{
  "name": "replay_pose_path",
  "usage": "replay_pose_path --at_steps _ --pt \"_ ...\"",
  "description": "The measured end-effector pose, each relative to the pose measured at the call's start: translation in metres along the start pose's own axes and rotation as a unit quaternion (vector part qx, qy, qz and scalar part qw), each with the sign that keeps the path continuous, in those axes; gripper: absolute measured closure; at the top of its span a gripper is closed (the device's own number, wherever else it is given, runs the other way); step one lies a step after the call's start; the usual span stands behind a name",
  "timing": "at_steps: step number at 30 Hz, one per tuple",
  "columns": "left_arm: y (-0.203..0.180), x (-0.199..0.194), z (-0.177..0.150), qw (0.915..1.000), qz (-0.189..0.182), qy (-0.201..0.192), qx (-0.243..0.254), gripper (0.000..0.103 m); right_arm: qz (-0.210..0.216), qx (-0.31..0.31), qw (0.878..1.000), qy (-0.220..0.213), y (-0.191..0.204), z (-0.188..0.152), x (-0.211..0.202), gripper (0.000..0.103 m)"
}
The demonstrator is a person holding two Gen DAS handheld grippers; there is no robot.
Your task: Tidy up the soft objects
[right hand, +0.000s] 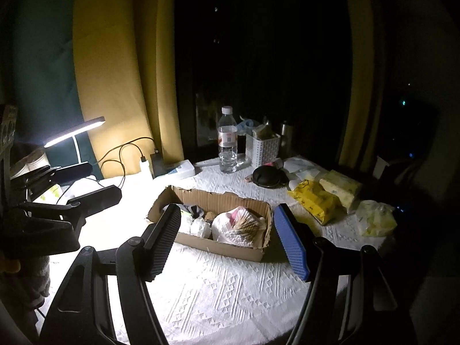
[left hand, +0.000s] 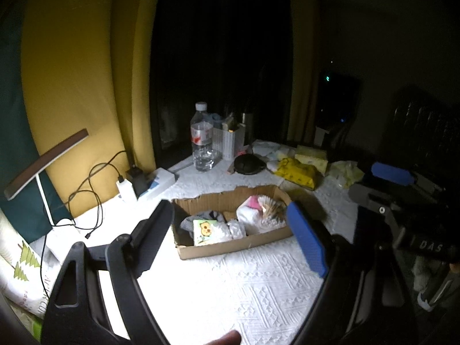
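A low cardboard box (left hand: 230,248) (right hand: 230,248) sits mid-table on the white cloth. It holds a grey sock (left hand: 195,221), a small owl-print pack (left hand: 205,231), white tissue packs (right hand: 201,227) and a bag of cotton swabs (left hand: 267,210) (right hand: 241,225). A yellow soft pack (left hand: 297,172) (right hand: 312,201), a pale yellow tissue pack (right hand: 342,187) and a crumpled pale bag (right hand: 375,218) lie to the right of the box. My left gripper (left hand: 230,233) is open and empty, just before the box. My right gripper (right hand: 227,243) is open and empty, also before the box; it shows in the left wrist view (left hand: 371,184).
A water bottle (right hand: 227,143), a white perforated holder (right hand: 263,148), a black round pouch (right hand: 266,176), a power strip with chargers and cables (left hand: 143,185) and a lit desk lamp (right hand: 74,132) stand along the back and left. Yellow curtains hang behind.
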State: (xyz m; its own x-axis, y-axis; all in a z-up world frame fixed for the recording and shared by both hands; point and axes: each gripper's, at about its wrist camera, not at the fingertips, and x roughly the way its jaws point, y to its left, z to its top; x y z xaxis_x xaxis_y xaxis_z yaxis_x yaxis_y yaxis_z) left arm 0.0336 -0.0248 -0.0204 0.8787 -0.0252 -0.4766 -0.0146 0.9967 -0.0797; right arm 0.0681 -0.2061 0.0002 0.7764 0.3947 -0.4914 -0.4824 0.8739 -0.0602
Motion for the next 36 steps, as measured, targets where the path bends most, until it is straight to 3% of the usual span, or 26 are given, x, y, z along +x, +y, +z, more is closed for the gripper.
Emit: replay_pose_path --at_steps 13,16,36 --pt "-0.008 -0.025 0.003 0.9997 -0.007 -0.018 0.011 0.019 -0.013 0.008 1.0 -0.013 0.003 -0.003 -0.025 0.032" --pt "-0.009 -0.03 0.003 0.9996 -0.009 -0.023 0.011 0.009 -0.016 0.01 1.0 -0.015 0.002 -0.005 -0.031 0.032" --pt "-0.03 -0.055 0.004 0.9987 -0.019 -0.039 0.028 0.009 -0.04 0.027 0.999 -0.023 -0.006 -0.023 -0.065 0.032"
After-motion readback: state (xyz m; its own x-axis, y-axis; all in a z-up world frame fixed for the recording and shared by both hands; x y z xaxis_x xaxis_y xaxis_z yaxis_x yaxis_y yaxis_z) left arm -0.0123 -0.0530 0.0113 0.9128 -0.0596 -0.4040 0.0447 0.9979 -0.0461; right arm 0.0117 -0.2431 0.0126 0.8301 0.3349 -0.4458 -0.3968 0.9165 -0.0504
